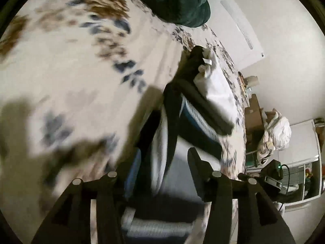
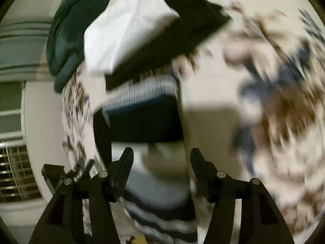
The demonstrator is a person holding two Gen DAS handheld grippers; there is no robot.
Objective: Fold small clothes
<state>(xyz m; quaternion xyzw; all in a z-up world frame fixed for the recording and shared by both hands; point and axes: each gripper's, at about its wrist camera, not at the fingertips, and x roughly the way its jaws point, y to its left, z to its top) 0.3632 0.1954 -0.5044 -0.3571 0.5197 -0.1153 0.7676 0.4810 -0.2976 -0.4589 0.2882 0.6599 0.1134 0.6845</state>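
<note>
Both views blurred. Left claw (image 1: 162,162) stands apart, low centre of its frame, with the striped garment (image 1: 160,142) draped between its fingers; whether the pads press the cloth cannot be told. Right claw (image 2: 161,158) also apart, nothing clamped, above the same striped garment (image 2: 154,185), which lies on the floral bedspread (image 2: 254,81). Behind it, frame centre, a folded stack: navy piece (image 2: 146,120), black piece (image 2: 193,20), white piece (image 2: 130,30). Green cushion (image 2: 65,40) upper left.

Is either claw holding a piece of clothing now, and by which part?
Nothing is held. Both the left claw and right claw stand open above the striped sock.
</note>
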